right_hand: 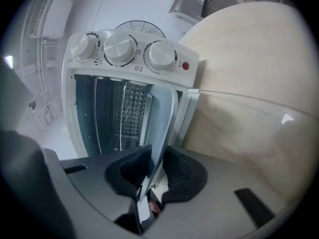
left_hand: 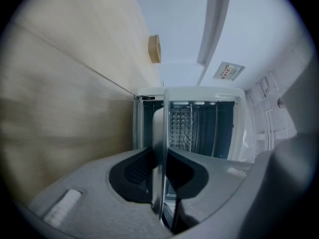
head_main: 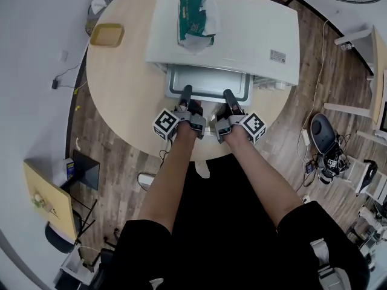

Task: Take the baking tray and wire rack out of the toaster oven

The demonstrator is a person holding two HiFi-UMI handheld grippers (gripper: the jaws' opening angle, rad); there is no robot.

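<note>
Both grippers are on the baking tray [head_main: 208, 80]. The left gripper [head_main: 186, 92] is clamped on the tray's near rim towards its left end, and the right gripper [head_main: 228, 94] on the same rim towards its right end.

Left gripper view: the tray [left_hand: 160, 133] runs edge-on between the dark pads, and the left gripper [left_hand: 159, 171] has both jaws pressed against the thin metal lip.

Right gripper view: same picture. The right gripper [right_hand: 157, 171] is closed on the tray [right_hand: 162, 118], with one pad on each face of the rim.

Position of the tray: its near part sticks out of the front opening of the toaster oven [head_main: 242, 29] and hangs above the near part of the round wooden table [head_main: 121, 89]. Its far part is under the oven's top, hidden from the head view.

The wire rack [left_hand: 180, 126] is inside the oven cavity, alongside the tray. It shows as a metal grid in the right gripper view as well [right_hand: 132, 113]. Neither gripper touches it.

The oven [right_hand: 124, 49] has three white knobs and a red lamp on its control panel.

Other items:
- A green and white bag [head_main: 196, 11] lies on top of the oven.
- A yellow dish [head_main: 107, 35] sits on the table, far left, well apart from the oven.
</note>
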